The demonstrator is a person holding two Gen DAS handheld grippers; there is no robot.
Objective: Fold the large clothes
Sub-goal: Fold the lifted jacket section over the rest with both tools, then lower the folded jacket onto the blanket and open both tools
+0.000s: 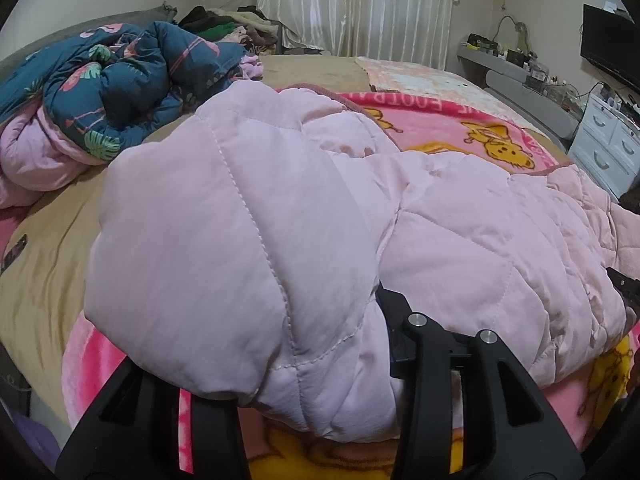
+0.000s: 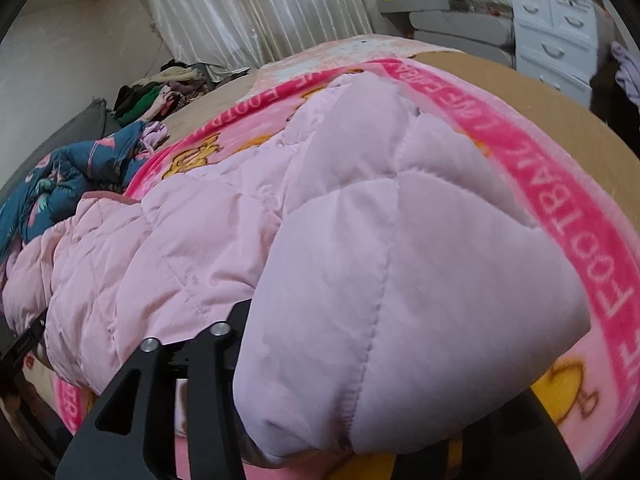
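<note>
A pale pink quilted puffer jacket lies across a pink cartoon blanket on the bed. My left gripper is shut on a bunched fold of the jacket, which drapes over its fingers and hides the tips. In the right wrist view the same jacket bulges over my right gripper, which is shut on another fold; its tips are hidden too. The other gripper shows at the edge of each view, at the right edge of the left wrist view and the left edge of the right wrist view.
A blue floral duvet is heaped at the bed's far left, with a pile of clothes behind it. Curtains hang at the back. White drawers and a cluttered shelf stand to the right of the bed.
</note>
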